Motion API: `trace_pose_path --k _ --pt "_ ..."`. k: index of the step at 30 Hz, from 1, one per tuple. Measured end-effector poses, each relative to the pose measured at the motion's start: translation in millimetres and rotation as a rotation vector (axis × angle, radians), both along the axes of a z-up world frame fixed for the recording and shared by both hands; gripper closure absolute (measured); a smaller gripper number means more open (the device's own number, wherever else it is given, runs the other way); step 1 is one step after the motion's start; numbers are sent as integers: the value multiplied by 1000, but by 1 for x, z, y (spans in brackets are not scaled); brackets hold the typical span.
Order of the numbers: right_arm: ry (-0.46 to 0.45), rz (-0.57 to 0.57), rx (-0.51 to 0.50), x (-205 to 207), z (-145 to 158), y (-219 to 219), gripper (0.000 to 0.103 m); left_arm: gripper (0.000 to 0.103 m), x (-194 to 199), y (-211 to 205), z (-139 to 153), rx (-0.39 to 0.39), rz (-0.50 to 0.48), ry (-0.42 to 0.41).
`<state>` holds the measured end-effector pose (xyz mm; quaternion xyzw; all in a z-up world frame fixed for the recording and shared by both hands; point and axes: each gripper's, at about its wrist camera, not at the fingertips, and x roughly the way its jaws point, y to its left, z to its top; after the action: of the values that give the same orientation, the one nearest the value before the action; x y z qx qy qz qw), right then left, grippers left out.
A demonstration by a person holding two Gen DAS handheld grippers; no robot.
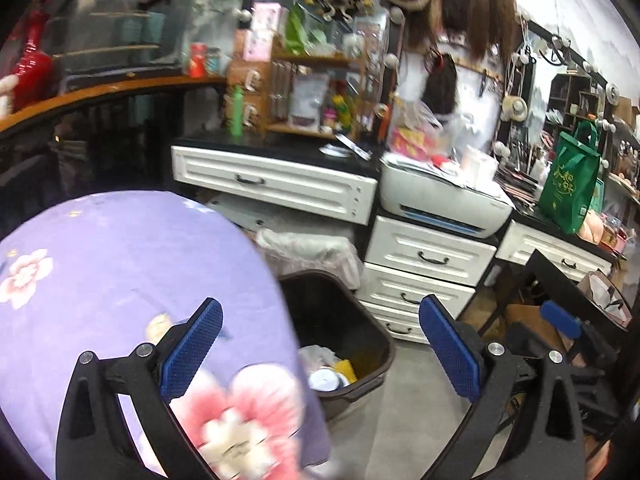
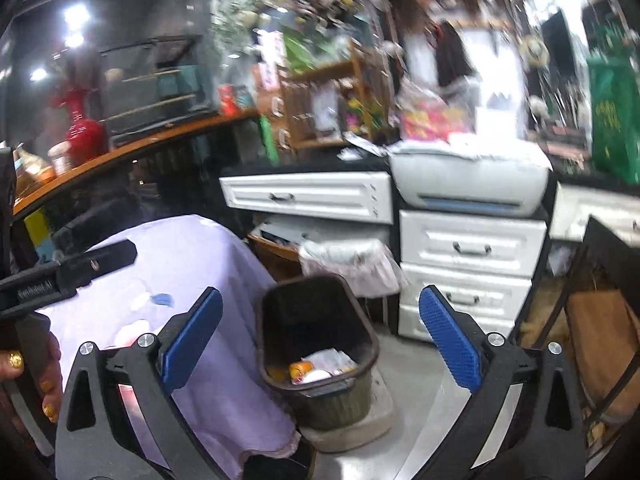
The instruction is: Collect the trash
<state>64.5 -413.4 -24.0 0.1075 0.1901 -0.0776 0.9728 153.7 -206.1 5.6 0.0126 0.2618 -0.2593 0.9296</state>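
— What was in the bin (image 2: 316,344)?

— Trash, all at the bottom: an orange can (image 2: 301,370), a white lid-like piece (image 2: 318,376) and crumpled wrappers (image 2: 330,360). In the left view the same bin (image 1: 340,320) showed a white round thing and something yellow. The rest was too blurred to count.

— Only one bin?

— One dark bin on the floor beside the cloth-covered surface (image 2: 192,280), and behind it a second container lined with a pale bag (image 2: 348,264); its contents were hidden.

— And the tools?

— Two. The left tool (image 1: 320,354) was spread wide with nothing between its pads. The right tool (image 2: 320,340) was the same — wide apart, empty.
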Motion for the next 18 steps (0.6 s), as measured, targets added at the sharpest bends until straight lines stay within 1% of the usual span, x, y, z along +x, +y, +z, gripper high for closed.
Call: trace_pose_path --k 4,6,9,12,13,16,18 --pt "-42 76 -8 -18 18 36 6 6 -23 31 7 29 47 -33" --pt "-42 99 1 -23 23 51 6 6 -35 47 10 43 85 -60" --pt "-39 129 14 -32 22 74 6 6 -57 80 11 42 164 -104" --pt "-39 146 22 -48 14 93 6 6 -81 109 9 38 264 -169" --pt "-50 155 23 -53 12 98 6 6 -88 117 8 35 280 -178" --pt "-33 201 -1 -63 12 116 6 6 -101 136 5 36 300 -159" --pt "-52 219 -34 -73 15 127 6 6 -111 143 3 45 328 -165"
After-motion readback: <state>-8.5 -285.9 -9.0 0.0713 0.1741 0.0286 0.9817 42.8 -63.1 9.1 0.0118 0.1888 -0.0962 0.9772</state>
